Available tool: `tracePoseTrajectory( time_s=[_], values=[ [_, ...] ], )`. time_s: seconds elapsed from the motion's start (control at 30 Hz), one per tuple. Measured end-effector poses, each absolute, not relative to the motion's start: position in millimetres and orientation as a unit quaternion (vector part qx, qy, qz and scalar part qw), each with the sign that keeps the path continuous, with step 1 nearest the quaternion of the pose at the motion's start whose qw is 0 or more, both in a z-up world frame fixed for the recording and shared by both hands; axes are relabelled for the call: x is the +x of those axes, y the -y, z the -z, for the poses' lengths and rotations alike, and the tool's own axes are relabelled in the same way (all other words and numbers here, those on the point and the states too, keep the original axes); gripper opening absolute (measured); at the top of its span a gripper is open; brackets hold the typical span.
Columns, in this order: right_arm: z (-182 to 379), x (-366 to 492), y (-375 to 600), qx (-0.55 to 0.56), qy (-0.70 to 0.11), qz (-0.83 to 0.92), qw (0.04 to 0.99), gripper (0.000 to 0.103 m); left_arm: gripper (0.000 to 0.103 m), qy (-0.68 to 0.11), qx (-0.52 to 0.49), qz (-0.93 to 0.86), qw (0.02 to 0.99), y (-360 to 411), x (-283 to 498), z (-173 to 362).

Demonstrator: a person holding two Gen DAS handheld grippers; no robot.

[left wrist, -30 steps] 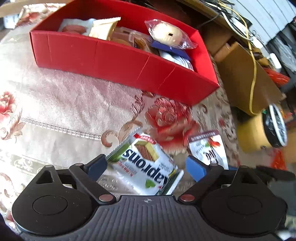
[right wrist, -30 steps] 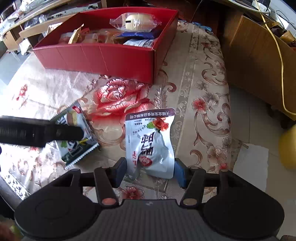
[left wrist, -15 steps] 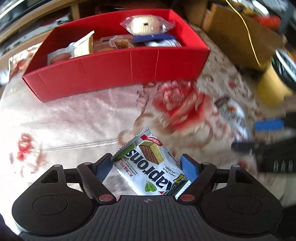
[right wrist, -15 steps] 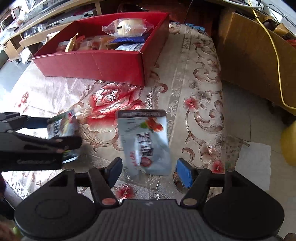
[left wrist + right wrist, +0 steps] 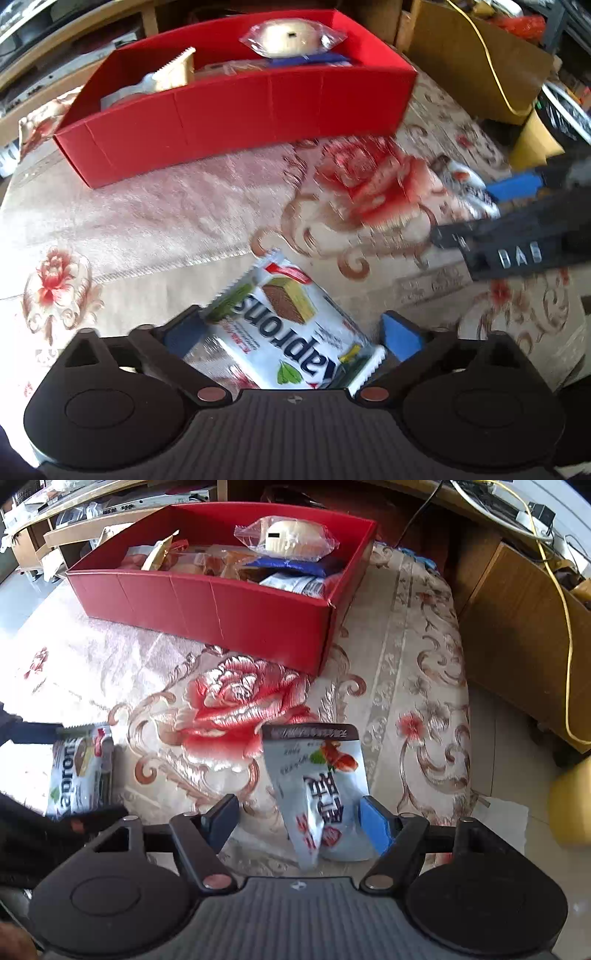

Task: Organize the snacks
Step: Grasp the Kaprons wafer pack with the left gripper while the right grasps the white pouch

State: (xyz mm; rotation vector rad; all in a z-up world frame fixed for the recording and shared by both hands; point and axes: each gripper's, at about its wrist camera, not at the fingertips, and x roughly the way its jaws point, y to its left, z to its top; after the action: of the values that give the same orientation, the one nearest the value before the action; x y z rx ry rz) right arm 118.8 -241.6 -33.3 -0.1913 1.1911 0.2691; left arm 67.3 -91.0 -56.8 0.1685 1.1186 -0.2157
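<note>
A white and green wafer packet [image 5: 291, 328] lies on the flowered tablecloth between the pads of my left gripper [image 5: 291, 330]. Those jaws are opening and stand wide, clear of the packet on the right side. A silver pouch with a red picture [image 5: 321, 786] lies crumpled between the pads of my right gripper [image 5: 297, 821]. Its jaws are opening too: the right pad is at the pouch's edge, the left pad well apart. Beyond both stands the red box [image 5: 221, 605] with several wrapped snacks, a bun in clear wrap [image 5: 288, 535] on top.
The table's edge runs along the right, with a wooden cabinet [image 5: 517, 620], a yellow cable [image 5: 561, 602] and a yellow container [image 5: 570, 801] past it. White paper [image 5: 506, 819] lies on the floor. Low shelves [image 5: 110, 506] stand behind the box.
The left gripper has rolled, so the box now sits more level in its view, and the right gripper has entered it. Both pairs of jaws stand wider; the pouch has tilted toward the right pad.
</note>
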Motion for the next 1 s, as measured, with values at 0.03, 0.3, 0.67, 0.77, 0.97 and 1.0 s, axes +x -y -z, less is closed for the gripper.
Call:
tracePoseTrajectory(
  time_s=[0.03, 0.3, 0.67, 0.77, 0.97, 1.0],
  values=[
    [33.9, 119.8, 240.8, -0.092, -0.559, -0.121, 0.815, 0.074, 0.103, -0.524, 0.082, 0.101, 0.842, 92.0, 66.0, 57.5],
    [34.5, 117.9, 236.4, -0.116, -0.552, -0.107, 0.819, 0.083, 0.103, -0.522, 0.078, 0.104, 0.843, 88.1, 65.7, 55.7],
    [36.1, 114.2, 234.1, -0.131, -0.543, -0.091, 0.824, 0.095, 0.103, -0.516, 0.078, 0.102, 0.847, 88.5, 63.9, 55.6],
    [39.1, 115.5, 237.1, -0.113, -0.55, -0.072, 0.825, 0.1, 0.103, -0.515, 0.077, 0.1, 0.848, 88.9, 63.6, 55.6],
    [38.7, 115.0, 235.2, -0.125, -0.543, -0.081, 0.826, 0.099, 0.103, -0.512, 0.077, 0.1, 0.849, 88.5, 63.0, 55.4],
    [37.9, 113.3, 232.7, -0.136, -0.538, -0.085, 0.828, 0.098, 0.103, -0.513, 0.077, 0.1, 0.849, 88.5, 63.3, 55.3]
  ],
)
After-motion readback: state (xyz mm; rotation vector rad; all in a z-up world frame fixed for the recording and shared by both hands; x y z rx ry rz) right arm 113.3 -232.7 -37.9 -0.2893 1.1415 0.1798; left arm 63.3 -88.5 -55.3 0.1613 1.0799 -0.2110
